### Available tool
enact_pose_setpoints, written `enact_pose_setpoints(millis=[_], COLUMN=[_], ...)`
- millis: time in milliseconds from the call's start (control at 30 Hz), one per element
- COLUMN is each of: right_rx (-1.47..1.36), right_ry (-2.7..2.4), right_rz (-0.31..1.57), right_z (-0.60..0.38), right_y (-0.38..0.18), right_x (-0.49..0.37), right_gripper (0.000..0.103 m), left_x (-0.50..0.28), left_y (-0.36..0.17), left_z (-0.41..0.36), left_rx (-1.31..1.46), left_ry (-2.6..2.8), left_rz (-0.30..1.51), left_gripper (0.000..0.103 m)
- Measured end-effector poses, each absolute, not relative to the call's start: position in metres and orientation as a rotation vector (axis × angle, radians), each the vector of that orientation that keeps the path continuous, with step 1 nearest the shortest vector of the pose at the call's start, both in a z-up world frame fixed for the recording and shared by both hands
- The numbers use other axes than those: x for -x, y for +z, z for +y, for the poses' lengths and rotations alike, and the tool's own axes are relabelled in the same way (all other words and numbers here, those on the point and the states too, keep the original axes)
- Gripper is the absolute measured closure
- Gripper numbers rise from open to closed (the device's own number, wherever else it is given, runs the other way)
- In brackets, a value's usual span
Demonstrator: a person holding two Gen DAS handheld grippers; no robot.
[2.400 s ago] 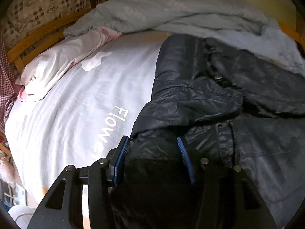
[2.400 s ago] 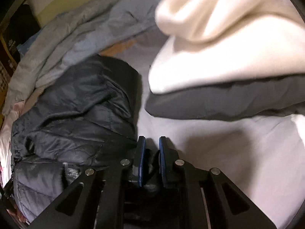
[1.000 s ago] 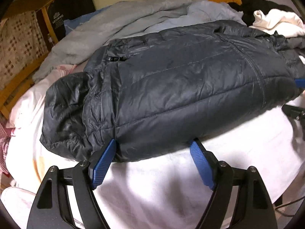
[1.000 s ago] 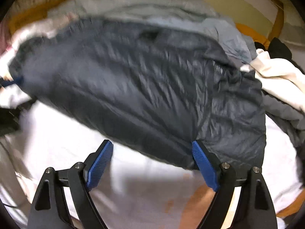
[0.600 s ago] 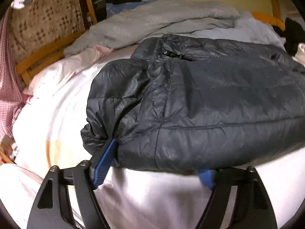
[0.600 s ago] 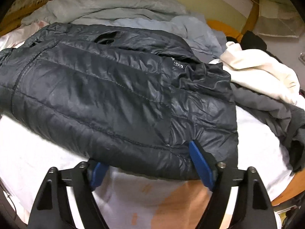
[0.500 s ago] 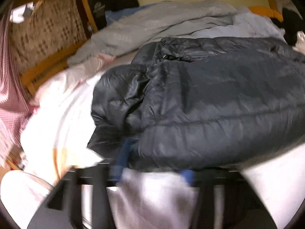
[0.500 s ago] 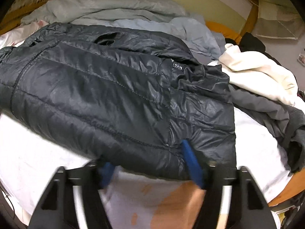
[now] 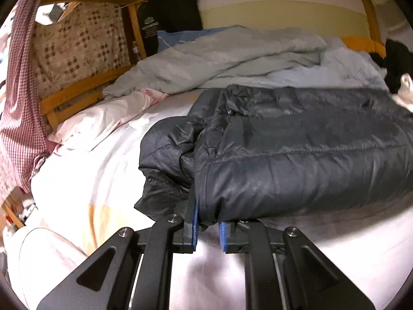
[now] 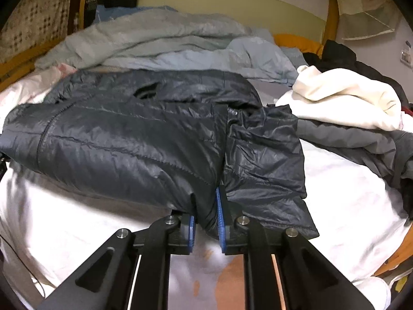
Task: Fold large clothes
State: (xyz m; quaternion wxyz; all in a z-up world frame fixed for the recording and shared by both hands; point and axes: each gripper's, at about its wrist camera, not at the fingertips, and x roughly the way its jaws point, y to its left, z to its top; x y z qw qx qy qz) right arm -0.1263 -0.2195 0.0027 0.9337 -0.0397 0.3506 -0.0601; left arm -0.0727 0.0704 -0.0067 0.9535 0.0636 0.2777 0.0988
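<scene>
A dark navy quilted jacket [image 9: 296, 149] lies spread across the white bed sheet [image 9: 103, 170], with its near hem toward me. My left gripper [image 9: 207, 222] is closing, and its blue pads pinch the hem near the jacket's left end, beside a crumpled sleeve. In the right wrist view the same jacket [image 10: 129, 142] fills the middle. My right gripper [image 10: 205, 219] is also closing, and it pinches the hem near the right end. A fold of fabric bulges between each pair of pads.
A grey-blue duvet [image 9: 232, 59] is heaped behind the jacket. A pink-white pillow [image 9: 103, 118] and the wooden bed frame [image 9: 77, 90] lie to the left. A cream garment [image 10: 343, 98] sits on a grey one [image 10: 361, 139] at the right.
Both grippers stood wide open at the jacket's near hem; now each has closed on it. The hem has bunched between the pads and lifted slightly off the sheet.
</scene>
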Motion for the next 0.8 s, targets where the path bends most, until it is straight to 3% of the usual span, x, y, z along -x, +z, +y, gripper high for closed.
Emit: enact_pose_setpoints(millis=[200,367,567,800], right_rx=[0.103,0.169,0.166,0.141], right_ry=[-0.083,-0.055,-0.052,-0.093], right_rz=[0.619,0.538,0.563,0.611], right_z=[-0.216,-0.216,-0.222,-0.232], right_y=[0.046,0.100,0.137,0.124], right_x=[0.152,0.130,0.047,-0.070], right_gripper=[0.089,0.089,0.089,0.089], left_x=[0.086,0.052,-0.018,-0.091], left_y=[0.037,0.083,0.114,0.117], left_z=[0.075,0.070,0.059,0.057], left_rx=[-0.107,-0.150,-0.225,-0.193], left_ry=[0.177,0.168,0.166,0.146], left_rz=[0.524,0.518,0.499,0.466], left_gripper=[0.091,0.091,0.091,0.083])
